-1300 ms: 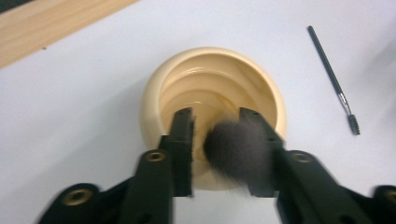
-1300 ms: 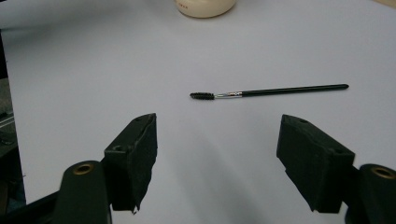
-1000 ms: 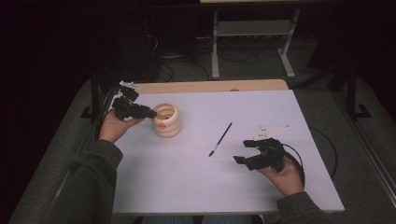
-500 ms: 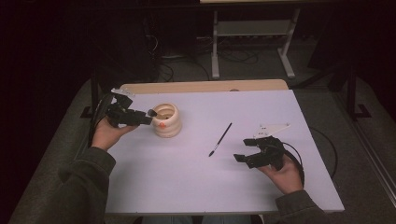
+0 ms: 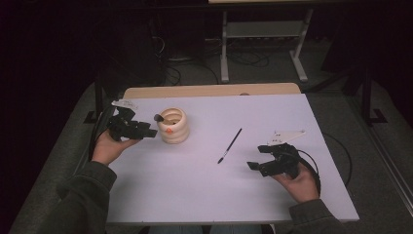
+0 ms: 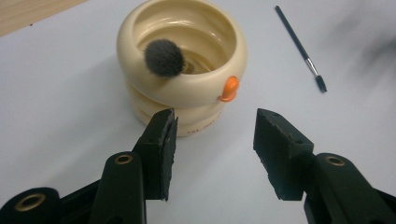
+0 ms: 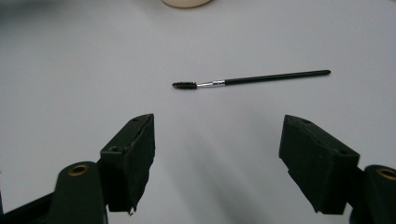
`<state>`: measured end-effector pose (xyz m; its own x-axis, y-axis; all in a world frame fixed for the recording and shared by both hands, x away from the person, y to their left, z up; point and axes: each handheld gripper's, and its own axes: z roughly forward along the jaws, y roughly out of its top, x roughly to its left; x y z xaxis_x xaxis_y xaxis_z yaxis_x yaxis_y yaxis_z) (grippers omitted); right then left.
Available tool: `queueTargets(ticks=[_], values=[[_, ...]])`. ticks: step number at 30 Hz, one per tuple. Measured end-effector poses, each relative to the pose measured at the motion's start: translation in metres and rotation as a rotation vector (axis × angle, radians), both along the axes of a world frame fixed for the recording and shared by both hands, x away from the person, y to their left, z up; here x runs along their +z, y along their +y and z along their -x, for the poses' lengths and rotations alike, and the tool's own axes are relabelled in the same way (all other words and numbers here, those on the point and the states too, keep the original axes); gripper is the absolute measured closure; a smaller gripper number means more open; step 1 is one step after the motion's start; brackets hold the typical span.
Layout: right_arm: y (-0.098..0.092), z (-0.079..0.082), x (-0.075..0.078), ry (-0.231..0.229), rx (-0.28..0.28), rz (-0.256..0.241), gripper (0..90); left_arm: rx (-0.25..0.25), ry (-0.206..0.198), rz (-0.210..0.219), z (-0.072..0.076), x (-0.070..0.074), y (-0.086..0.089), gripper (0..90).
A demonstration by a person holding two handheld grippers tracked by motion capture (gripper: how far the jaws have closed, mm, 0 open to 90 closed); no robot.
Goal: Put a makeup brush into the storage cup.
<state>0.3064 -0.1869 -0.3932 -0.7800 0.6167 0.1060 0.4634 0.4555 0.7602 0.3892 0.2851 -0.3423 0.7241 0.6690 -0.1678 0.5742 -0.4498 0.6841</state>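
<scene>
A: What is the left claw near?

B: A cream holder, round and built like 3 stacked rings, glossy, with a small orange knob on its rim. A brush with a fluffy dark grey head leans inside it, the head resting against the inner rim. In the high view the holder stands on the left half of the white desk, just beside the left claw.

A: Is the claw touching it?

B: No. The jaws stand well apart with nothing between them, and the holder sits just beyond their tips.

A: And the other brush?

B: A thin spoolie brush lies flat on the desk: black handle, short silver ferrule, small dark bristled tip. In the high view the spoolie brush lies at a slant near the middle of the desk, tip toward the person, between the holder and the right claw.

A: Right claw's state?

B: Wide apart, empty. In the right gripper view the right claw points at the brush, which lies crosswise ahead of the jaws, apart from them.

A: The hands?

B: 1 holds each gripper, with dark sleeves coming in from the bottom edge.
</scene>
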Motion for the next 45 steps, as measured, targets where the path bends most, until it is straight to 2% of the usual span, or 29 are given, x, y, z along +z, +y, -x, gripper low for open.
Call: queueTargets(ticks=[5,11,12,17,20,24,30,39,42,45], values=[[-0.005,0.001,-0.001,-0.001,-0.009,0.007,24.4,-0.019,-0.003,-0.007,0.007,0.001,-0.004,45.8],[-0.008,0.003,-0.002,0.005,-0.028,0.011,21.2,-0.032,-0.018,0.013,0.016,0.002,-0.006,43.2],[-0.009,0.003,-0.003,-0.006,-0.024,0.014,20.6,-0.029,-0.019,0.019,0.018,0.001,-0.006,42.7],[-0.012,0.005,-0.003,-0.005,-0.038,0.01,19.7,-0.042,-0.015,0.007,0.024,-0.001,-0.004,40.2],[-0.013,0.005,-0.003,0.001,-0.044,0.008,19.4,-0.033,-0.022,0.029,0.028,-0.001,-0.004,39.1],[-0.013,0.006,-0.003,-0.001,-0.041,0.011,19.2,-0.036,-0.032,0.029,0.034,0.0,-0.006,37.7],[-0.015,0.007,-0.005,0.008,-0.049,0.013,19.1,-0.059,-0.04,0.031,0.037,0.0,-0.011,35.8],[-0.019,0.007,-0.006,-0.002,-0.049,0.018,19.2,-0.078,-0.044,0.046,0.041,-0.002,-0.022,35.0],[-0.019,0.007,-0.006,0.007,-0.057,0.013,18.8,-0.085,-0.056,0.06,0.044,-0.002,-0.028,34.7],[-0.018,0.007,-0.005,0.002,-0.055,0.012,18.8,-0.095,-0.063,0.056,0.044,-0.002,-0.033,34.4]])
